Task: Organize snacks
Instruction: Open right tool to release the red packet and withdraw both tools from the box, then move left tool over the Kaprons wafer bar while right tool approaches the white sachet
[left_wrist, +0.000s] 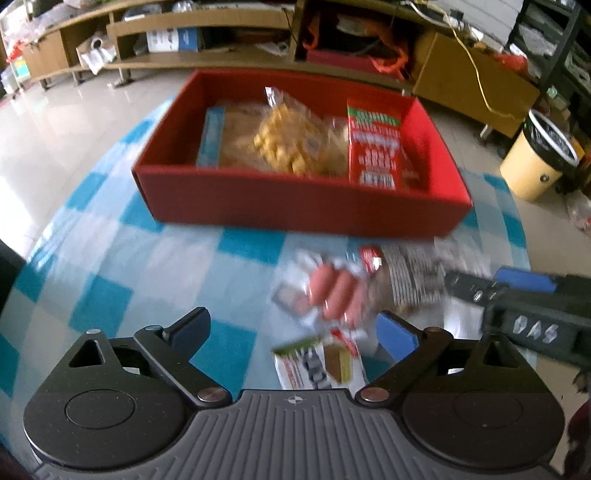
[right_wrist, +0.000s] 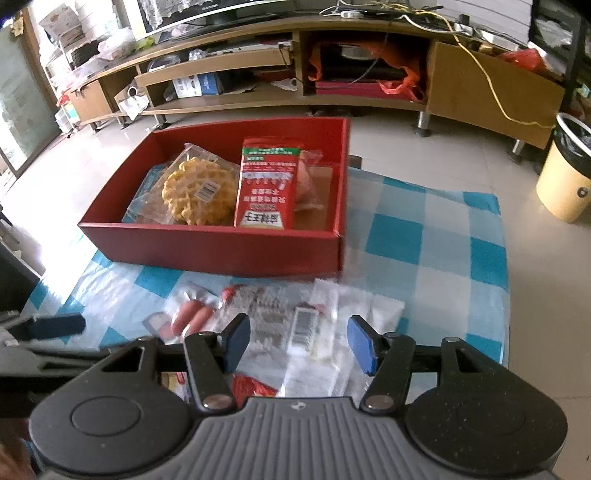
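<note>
**Box part-filled, packets left on the cloth**

While the red box (right_wrist: 207, 251) at frame centre already holds a waffle pack (right_wrist: 201, 195) and a red packet (right_wrist: 266, 184), sausages (right_wrist: 192, 319) and clear wrapped snacks (right_wrist: 314, 328) lie loose below it. Left gripper (left_wrist: 291, 332) and right gripper (right_wrist: 297, 341) both gape, empty. Bare checked cloth (right_wrist: 436, 236) lies at right

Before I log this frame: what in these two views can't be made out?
- Left wrist: sausage pack and its neighbours on the table are motion-blurred; labels unreadable.
- Left wrist: wafer pack is partly hidden behind the left claw.
- Right wrist: clear packets glare; contents unclear.
- Box: items under the waffle are covered.
</note>
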